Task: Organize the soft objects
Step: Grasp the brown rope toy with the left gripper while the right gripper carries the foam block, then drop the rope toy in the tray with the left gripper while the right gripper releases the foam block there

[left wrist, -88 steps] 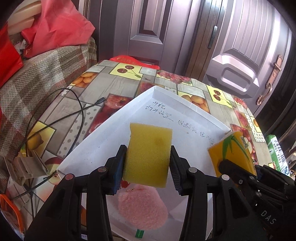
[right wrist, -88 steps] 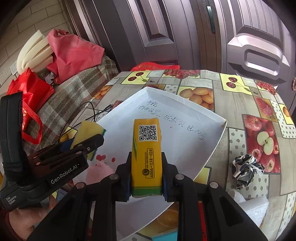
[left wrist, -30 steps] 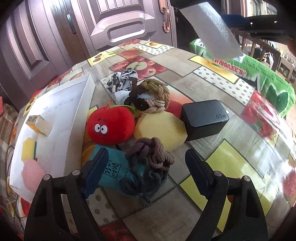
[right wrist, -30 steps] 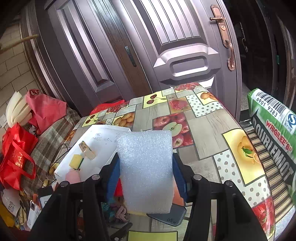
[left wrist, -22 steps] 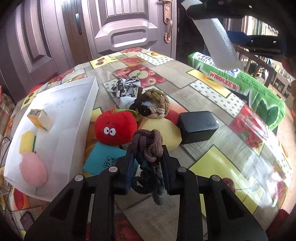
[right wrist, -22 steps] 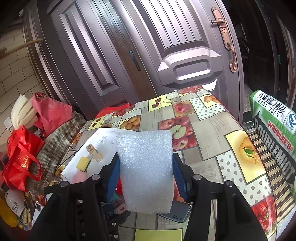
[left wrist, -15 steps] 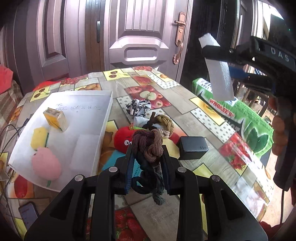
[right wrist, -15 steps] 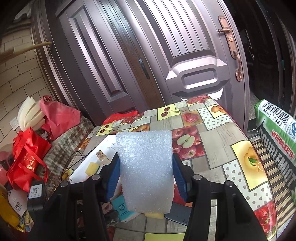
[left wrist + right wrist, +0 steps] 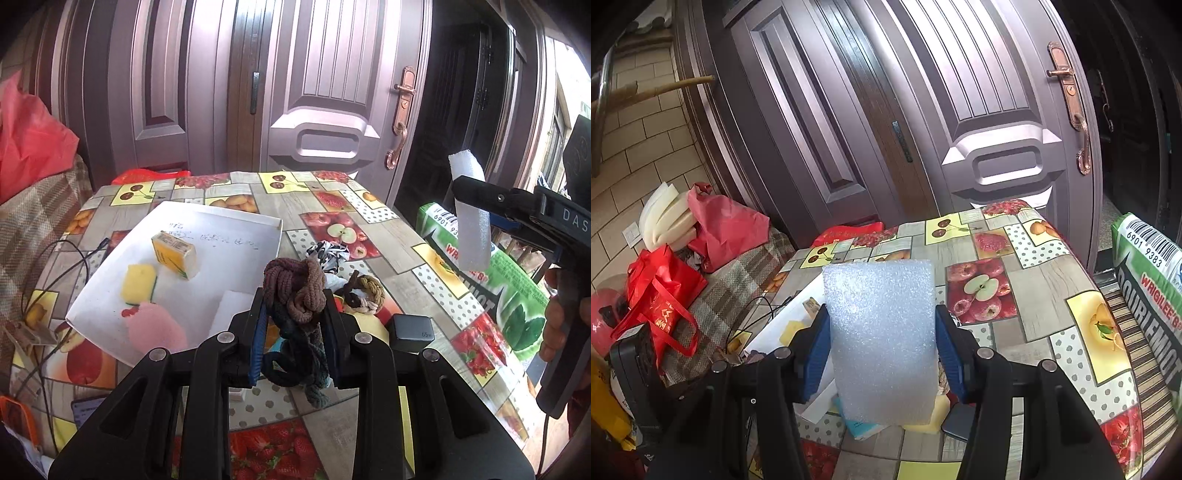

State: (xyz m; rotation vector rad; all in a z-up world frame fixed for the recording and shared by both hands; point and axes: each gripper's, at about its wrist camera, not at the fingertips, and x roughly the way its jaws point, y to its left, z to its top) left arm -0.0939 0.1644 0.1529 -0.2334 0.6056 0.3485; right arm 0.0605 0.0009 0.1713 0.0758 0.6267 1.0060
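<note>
In the right wrist view, the white bubbled foam sheet [image 9: 881,341] at frame centre hides most of the flat white tray [image 9: 783,325] and the things on the fruit-patterned tablecloth [image 9: 1045,284] behind it; only slivers of a yellow block [image 9: 929,417] and a dark device [image 9: 955,421] show under its lower edge. The green printed bag [image 9: 1145,266] is cut off at the right edge. In the left wrist view, the knotted brown and dark rope [image 9: 297,306] covers the items behind it, the tray's handwriting is too small to read, and a phone-like device [image 9: 86,408] at lower left is partly covered.
</note>
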